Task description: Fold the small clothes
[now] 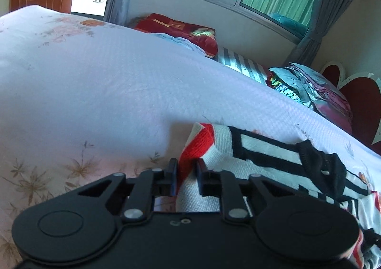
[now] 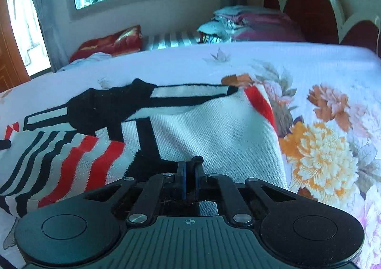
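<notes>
Two grippers are down on one garment, and it all plays out on the big floral bedspread (image 2: 309, 66) that fills both views, a broad soft surface that suits spreading knitwear flat. On it lies the small knitted sweater (image 2: 202, 130), white with black bands and red stripes, its striped sleeve (image 2: 59, 161) bunched toward the left of the right wrist view and its body stretched across the middle. The right gripper (image 2: 189, 169) sits at the near hem, fingers pressed together with a pinch of white knit caught between them, likely to hold that edge for a lift. The left gripper (image 1: 187, 169) has its fingers narrowed around a fold of red-and-white knit at the sweater's edge, and they look to be pinching it. Both grips on one edge suggest a fold is about to be drawn over.
</notes>
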The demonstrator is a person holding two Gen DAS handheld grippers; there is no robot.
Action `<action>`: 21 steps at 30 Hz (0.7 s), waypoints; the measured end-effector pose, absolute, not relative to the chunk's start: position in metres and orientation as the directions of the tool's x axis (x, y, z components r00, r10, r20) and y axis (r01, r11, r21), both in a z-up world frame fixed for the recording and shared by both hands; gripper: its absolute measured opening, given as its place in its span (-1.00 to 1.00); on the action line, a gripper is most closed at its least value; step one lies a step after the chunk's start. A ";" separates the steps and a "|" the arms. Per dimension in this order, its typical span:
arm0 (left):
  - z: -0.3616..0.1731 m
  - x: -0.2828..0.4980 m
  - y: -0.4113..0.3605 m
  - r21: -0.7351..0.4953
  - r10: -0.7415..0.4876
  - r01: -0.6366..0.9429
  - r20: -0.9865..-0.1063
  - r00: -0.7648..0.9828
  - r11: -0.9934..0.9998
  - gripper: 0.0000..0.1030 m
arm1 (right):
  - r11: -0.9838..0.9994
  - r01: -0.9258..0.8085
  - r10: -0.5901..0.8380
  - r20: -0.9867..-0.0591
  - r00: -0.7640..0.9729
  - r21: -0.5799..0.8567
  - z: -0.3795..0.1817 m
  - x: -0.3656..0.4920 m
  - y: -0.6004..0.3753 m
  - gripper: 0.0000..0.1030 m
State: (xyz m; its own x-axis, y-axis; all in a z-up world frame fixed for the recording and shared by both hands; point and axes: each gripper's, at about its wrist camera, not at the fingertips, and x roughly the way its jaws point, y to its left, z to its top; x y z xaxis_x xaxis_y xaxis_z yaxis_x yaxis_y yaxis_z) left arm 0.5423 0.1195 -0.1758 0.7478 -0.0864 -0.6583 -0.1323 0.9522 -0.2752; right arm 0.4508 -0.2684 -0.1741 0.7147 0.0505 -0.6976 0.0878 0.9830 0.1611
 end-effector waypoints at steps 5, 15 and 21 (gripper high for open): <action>-0.156 0.526 0.119 -0.252 -0.059 -0.132 -0.629 0.775 0.959 -0.44 | 0.971 0.124 0.045 -0.660 0.750 0.206 -0.159 0.447 -0.279 -0.86; -0.143 0.498 0.055 -0.245 -0.213 0.066 -0.644 0.735 0.967 -0.24 | 0.966 -0.011 0.181 -0.647 0.741 0.257 -0.145 0.461 -0.238 -0.81; -0.163 0.495 0.022 -0.188 -0.190 0.081 -0.685 0.703 0.979 -0.16 | 0.964 -0.079 0.237 -0.681 0.693 0.255 -0.158 0.474 -0.206 -0.54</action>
State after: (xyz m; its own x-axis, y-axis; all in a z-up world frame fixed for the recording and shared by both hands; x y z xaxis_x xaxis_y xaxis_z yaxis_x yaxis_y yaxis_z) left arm 0.4948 0.0218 -0.1634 0.7033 -0.1902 -0.6849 0.0815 0.9788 -0.1881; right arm 0.4744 -0.2061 -0.1583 0.6932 0.2370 -0.6807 -0.0794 0.9637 0.2548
